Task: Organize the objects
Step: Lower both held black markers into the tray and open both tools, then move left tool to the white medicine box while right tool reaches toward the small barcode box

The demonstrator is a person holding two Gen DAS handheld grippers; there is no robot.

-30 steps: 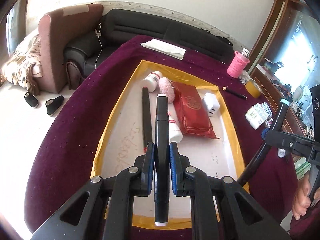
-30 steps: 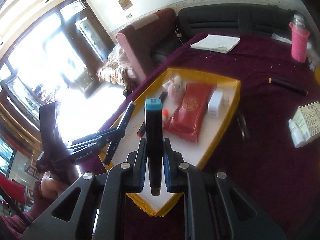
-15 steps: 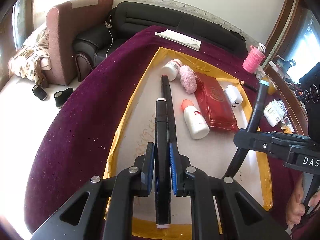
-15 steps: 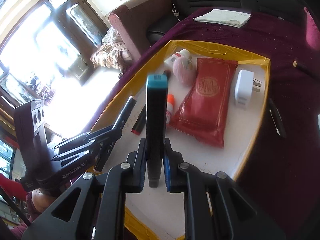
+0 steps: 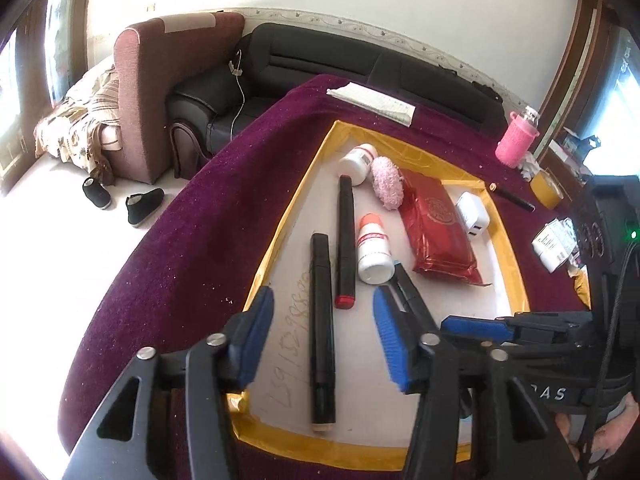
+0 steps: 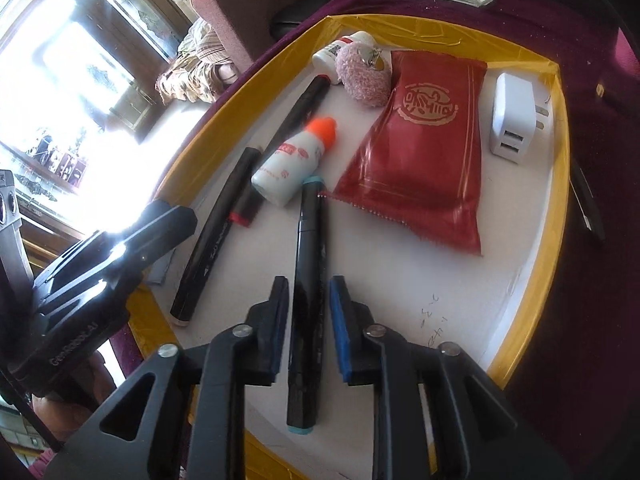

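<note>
A white board edged in yellow tape point(image 5: 516, 264) point(image 6: 556, 216) lies on a maroon tablecloth. My left gripper point(image 5: 322, 344) is open above a black marker point(image 5: 322, 328) that lies flat on the board, also in the right wrist view point(image 6: 216, 232). My right gripper point(image 6: 309, 322) is slightly open; its pads stand just off a black marker with teal ends point(image 6: 307, 296), which lies on the board between them. A red-ended marker point(image 5: 345, 240), a white bottle with an orange cap point(image 6: 296, 160) and a red packet point(image 6: 424, 136) lie further in.
A white charger point(image 6: 512, 120), a pink fluffy ball point(image 5: 387, 184) and a white jar point(image 5: 357, 160) are on the board. On the cloth lie a black pen point(image 5: 514, 198), folded papers point(image 5: 372, 98), a pink bottle point(image 5: 516, 140) and a box point(image 5: 554, 242). Sofa behind.
Both grippers came down to the board and opened. The left one let go of its black marker, which now lies flat. The right one loosened off the teal-ended marker, now resting on the board.
</note>
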